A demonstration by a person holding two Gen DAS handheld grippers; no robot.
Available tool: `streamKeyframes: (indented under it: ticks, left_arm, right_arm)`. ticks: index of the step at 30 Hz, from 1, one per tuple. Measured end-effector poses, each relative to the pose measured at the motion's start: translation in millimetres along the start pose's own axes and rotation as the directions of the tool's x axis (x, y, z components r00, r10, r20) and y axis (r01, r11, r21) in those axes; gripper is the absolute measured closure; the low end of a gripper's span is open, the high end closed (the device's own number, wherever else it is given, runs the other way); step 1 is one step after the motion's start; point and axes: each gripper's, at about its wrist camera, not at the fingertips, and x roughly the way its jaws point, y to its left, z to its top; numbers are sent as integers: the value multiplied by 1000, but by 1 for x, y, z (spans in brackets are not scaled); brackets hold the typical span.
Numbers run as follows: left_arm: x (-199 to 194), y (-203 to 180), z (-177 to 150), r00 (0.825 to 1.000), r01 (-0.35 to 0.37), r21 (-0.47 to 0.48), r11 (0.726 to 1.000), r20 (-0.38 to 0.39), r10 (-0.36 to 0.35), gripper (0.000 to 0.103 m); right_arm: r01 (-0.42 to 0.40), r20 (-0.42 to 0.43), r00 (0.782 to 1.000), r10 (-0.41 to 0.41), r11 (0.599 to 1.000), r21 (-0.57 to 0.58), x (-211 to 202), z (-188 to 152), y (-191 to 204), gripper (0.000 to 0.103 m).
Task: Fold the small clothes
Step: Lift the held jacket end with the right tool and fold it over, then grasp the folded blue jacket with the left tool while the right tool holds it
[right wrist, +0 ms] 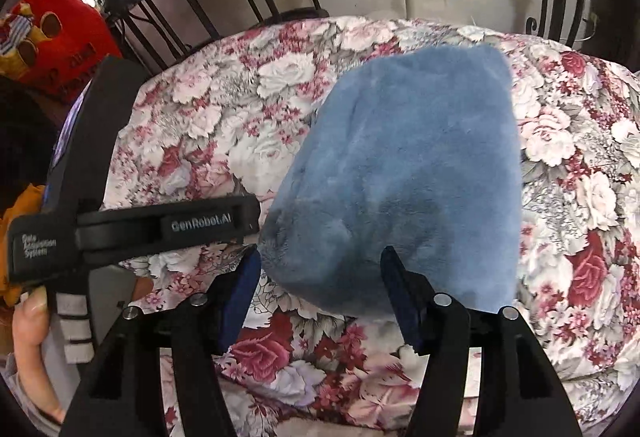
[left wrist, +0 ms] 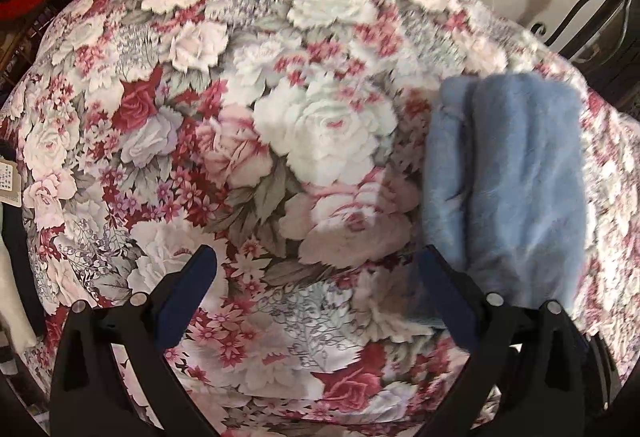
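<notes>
On the right half of the flowered cloth (left wrist: 168, 109) that covers the round table lies the blue fleece garment (right wrist: 404, 173), already folded into a compact, thick bundle whose far end reaches close to the far edge of the table. It looks flat and quiet, with no corner sticking out that I can see.

The right gripper (right wrist: 320, 289) has its jaws spread, with the near edge of the bundle just in front of them. The right pad seems to stand over the fleece and the left one beside it, and neither presses, so nothing is held. The left gripper (left wrist: 320, 269) is also spread wide over bare cloth near the middle of the table, with the bundle just beside its right finger.

I judge that the step in hand is the release after the last fold. To do it well, the right gripper should go back straight along its own fingers, so that no pad catches the soft pile and pulls the top layer open. If one layer lifts, a light press from above will settle it.

Both grippers point steeply down to the table, the left one more steeply. In the right wrist view a person's hand (right wrist: 32, 349) holds the handle of the left gripper at the left edge of the table.
</notes>
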Motion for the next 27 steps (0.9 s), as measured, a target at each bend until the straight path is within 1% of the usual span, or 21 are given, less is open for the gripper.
streamKeyframes:
  ticks: [3,6,7,8,10,11,12,13,14,15,16,18,20,23,25,27]
  left_arm:
    - [-14,-9,-1,999,35,1,999,36,-35,5]
    - [-11,-28,-4,999,34,46,998,28,-35,5]
    - [-6,-35,-7,1000,20,71,997,14,-21,5]
    - [1,-40,-7,1000,8,87,996,2,-8,5]
    - [19,-48,-13,998,-48,132,990,-33,53,5]
    - [26,-47,-14,996,-66,138,988,-48,73,5]
    - [37,-45,-16,993,-79,131,988,-74,89,5]
    - [46,-42,-17,991,-71,118,991,-101,83,4]
    - [60,-38,-19,987,-47,100,994,-147,61,4]
    - [69,-36,-21,983,-29,89,996,-177,44,4]
    - [79,-34,-22,979,-8,65,998,-203,21,4]
    - [87,-35,-23,979,-24,61,998,-201,35,4]
    - [87,-44,-22,980,-72,94,993,-176,87,4]
    - [88,-55,-22,977,-123,125,985,-157,142,4]
    - [87,-55,-20,976,-120,113,986,-169,138,4]
    - [78,-54,-12,974,-118,86,989,-182,132,4]
  right_arm:
    - [-7,39,999,7,1000,7,-16,1,-8,40]
    - [28,88,996,-31,999,31,-29,2,-24,41]
    - [49,100,994,-54,997,53,-31,2,-32,45]
    - [57,100,993,-64,996,69,-30,3,-38,53]
    - [57,71,995,-65,992,108,-20,3,-53,61]
    - [59,61,996,-66,992,114,-15,2,-57,64]
    - [79,40,996,-84,991,111,-6,0,-61,69]
    - [113,4,994,-114,989,98,6,-2,-64,75]
    - [134,-22,991,-133,987,90,14,-3,-67,76]
    - [142,-37,990,-139,986,88,20,-6,-71,77]
    - [141,-46,989,-137,986,93,24,-8,-75,80]
    - [122,-59,991,-117,986,111,32,-11,-81,80]
    - [118,-58,992,-112,987,108,37,-12,-82,80]
    - [124,-55,991,-120,988,88,42,-15,-81,80]
    - [122,-59,991,-118,989,84,42,-13,-80,80]
    - [97,-50,994,-92,990,100,36,-10,-81,78]
